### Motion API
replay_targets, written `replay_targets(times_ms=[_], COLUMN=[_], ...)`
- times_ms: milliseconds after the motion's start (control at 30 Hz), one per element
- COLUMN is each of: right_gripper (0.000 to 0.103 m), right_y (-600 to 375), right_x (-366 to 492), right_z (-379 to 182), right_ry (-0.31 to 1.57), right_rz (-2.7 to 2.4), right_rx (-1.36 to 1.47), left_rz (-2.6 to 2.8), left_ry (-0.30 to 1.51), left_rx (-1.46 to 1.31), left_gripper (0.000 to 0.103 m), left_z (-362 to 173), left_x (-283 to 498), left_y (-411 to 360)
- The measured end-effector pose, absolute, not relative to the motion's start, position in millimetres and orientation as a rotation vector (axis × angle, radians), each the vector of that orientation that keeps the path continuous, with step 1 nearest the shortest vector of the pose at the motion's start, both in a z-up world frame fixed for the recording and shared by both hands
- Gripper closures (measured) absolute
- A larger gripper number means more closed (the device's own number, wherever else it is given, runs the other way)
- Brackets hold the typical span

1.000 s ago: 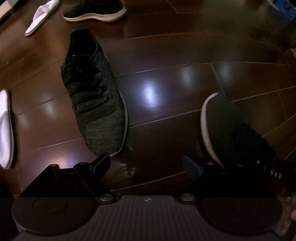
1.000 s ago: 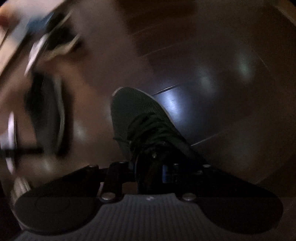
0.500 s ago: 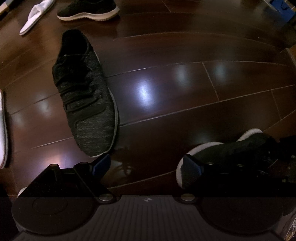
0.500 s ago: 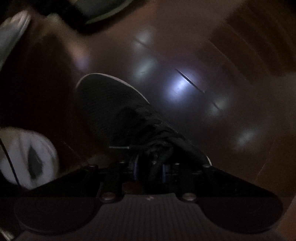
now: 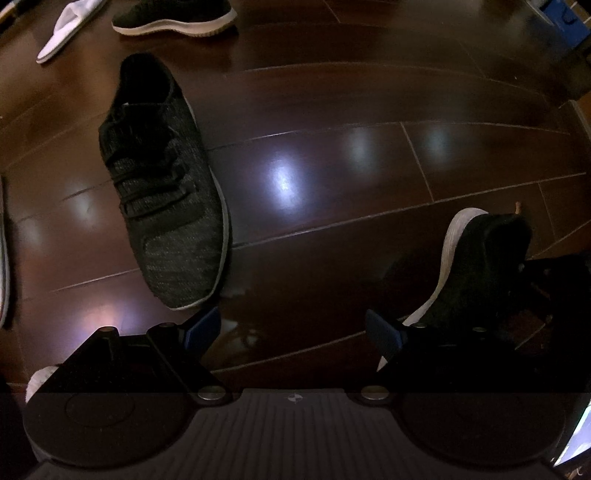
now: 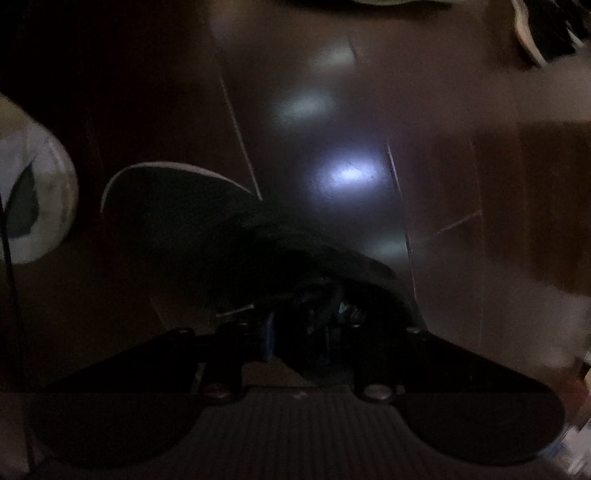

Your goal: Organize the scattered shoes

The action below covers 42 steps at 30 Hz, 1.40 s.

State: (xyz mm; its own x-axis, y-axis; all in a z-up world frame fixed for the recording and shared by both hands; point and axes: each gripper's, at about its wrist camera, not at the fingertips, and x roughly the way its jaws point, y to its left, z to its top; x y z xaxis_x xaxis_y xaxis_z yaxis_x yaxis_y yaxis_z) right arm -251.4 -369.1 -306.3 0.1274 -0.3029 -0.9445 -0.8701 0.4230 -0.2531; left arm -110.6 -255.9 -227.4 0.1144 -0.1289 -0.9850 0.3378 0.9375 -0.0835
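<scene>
The right gripper has its fingers pinched narrow on the collar of a black sneaker, with the toe and its pale sole edge pointing off toward ten o'clock in that gripper's own view over the dark wooden floor; the picture there is dim and smeared, so finer detail is lost. From the left gripper's camera the same held sneaker shows at about four o'clock, tipped on its side with the white sole facing left. The left gripper hangs with its blue-tipped fingers spread wide and nothing between them. Just beyond its left finger, at about ten o'clock, a matching dark knit sneaker lies flat on the floor, toe toward the camera. Further off at eleven o'clock a third dark sneaker sits side-on, with a white slipper beside it, and another white slipper peeks in at nine o'clock.
</scene>
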Motion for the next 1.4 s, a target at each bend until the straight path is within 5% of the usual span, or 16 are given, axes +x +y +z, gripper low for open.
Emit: replay_targets(times_ms=[133,300,767,1400], right_gripper=[0.029,0.005,0.0,0.008], right_y=[-379,-390,-427,-443], right_x=[-240,-247,-312,-265], right_z=[-300,-289,-295,-324], right_ry=[1.426,1.388,1.026,1.125], right_rz=[0.381,0.214,-0.45,-0.567], right_rx=[-0.935,-0.668,0.634,0.707], left_rz=[-0.345,-0.339,-0.33,-0.293], left_ry=[1.419,1.418,1.434,1.449], left_rx=[0.177,0.174,0.193,0.201], left_gripper=[0.014,0.014,0.014,0.014], left_z=[-227,-226,-231,-238], left_x=[-111,-110,-112,-108], left_y=[-256,-254,-250,-244])
